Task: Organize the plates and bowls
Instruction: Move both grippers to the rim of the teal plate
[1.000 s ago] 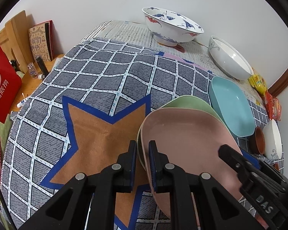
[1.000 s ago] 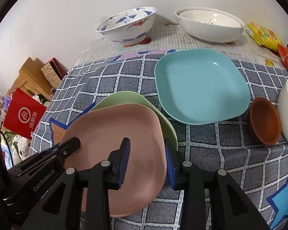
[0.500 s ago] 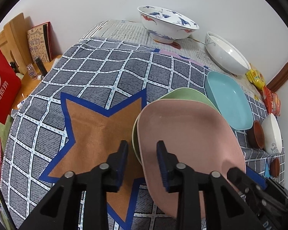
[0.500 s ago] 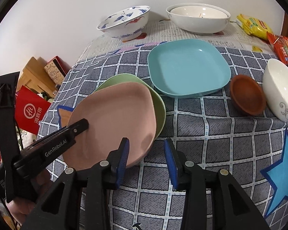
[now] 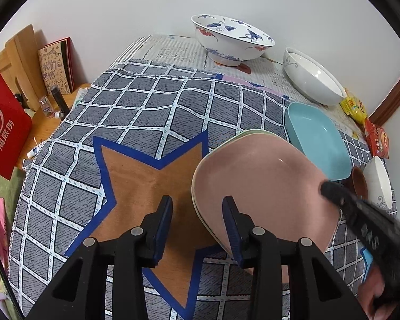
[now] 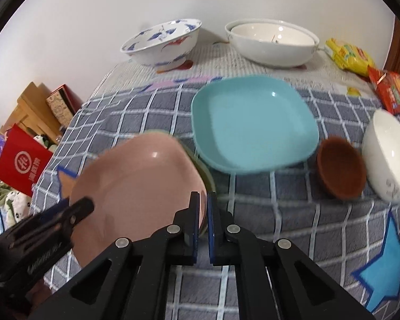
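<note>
Since a second ago your left claw (image 5: 197,226) has been opening off the pink plate (image 5: 258,184) and is now gaping, holding nothing; your right claw (image 6: 203,218) has been closing and is now pinching that plate's near edge. The pink plate is lying on the green plate (image 5: 242,134), just beside the blue plate (image 6: 253,125). It's looking stiff, light and slick, so be gripping well onto the rim. "GenRobot.AI" is showing on the left claw.

The left tool (image 5: 197,224) has let go of the pink plate (image 5: 261,184); its jaws have just been opening and stand apart, empty. The right tool (image 6: 203,217) has just closed on that plate's right rim, lifting it off the green plate (image 5: 249,133).
</note>
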Action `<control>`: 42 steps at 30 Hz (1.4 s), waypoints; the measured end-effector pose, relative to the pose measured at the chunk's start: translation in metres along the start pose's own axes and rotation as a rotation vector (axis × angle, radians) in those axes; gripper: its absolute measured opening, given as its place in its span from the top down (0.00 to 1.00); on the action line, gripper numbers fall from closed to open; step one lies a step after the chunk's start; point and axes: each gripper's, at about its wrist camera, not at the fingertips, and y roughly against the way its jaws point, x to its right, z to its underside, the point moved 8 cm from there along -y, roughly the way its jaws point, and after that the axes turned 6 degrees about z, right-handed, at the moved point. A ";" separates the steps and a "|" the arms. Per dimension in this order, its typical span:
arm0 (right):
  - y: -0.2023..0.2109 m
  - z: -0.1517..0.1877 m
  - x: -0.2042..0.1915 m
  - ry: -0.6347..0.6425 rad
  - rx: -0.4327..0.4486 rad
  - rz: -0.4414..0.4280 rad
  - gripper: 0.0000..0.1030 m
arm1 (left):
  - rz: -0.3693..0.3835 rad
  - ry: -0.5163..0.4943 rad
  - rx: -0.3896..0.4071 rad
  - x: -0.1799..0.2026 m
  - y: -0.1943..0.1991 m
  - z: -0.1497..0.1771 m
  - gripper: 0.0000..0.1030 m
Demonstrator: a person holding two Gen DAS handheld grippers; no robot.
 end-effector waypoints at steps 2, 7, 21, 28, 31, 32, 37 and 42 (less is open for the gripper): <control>-0.006 -0.011 0.002 0.017 0.003 0.015 0.95 | -0.001 -0.004 0.003 0.000 0.000 0.000 0.64; 0.003 -0.021 0.006 0.040 0.030 0.003 0.91 | -0.007 -0.018 0.009 0.003 0.003 -0.002 0.64; 0.044 -0.035 0.084 0.008 0.173 0.138 0.53 | 0.108 -0.106 0.034 0.071 0.007 -0.021 0.64; 0.041 -0.026 0.111 0.000 0.153 0.148 0.53 | 0.191 -0.183 -0.018 0.124 -0.010 -0.002 0.64; 0.039 -0.023 0.117 -0.009 0.143 0.143 0.53 | 0.188 -0.200 -0.042 0.131 -0.020 0.006 0.69; 0.039 -0.022 0.119 -0.008 0.143 0.144 0.53 | 0.188 -0.204 -0.046 0.131 -0.023 0.008 0.81; 0.035 -0.019 0.128 -0.014 0.137 0.133 0.53 | 0.155 -0.209 -0.088 0.130 -0.038 0.014 0.88; 0.034 -0.023 0.134 -0.013 0.146 0.119 0.53 | 0.161 -0.192 -0.073 0.128 -0.032 0.005 0.88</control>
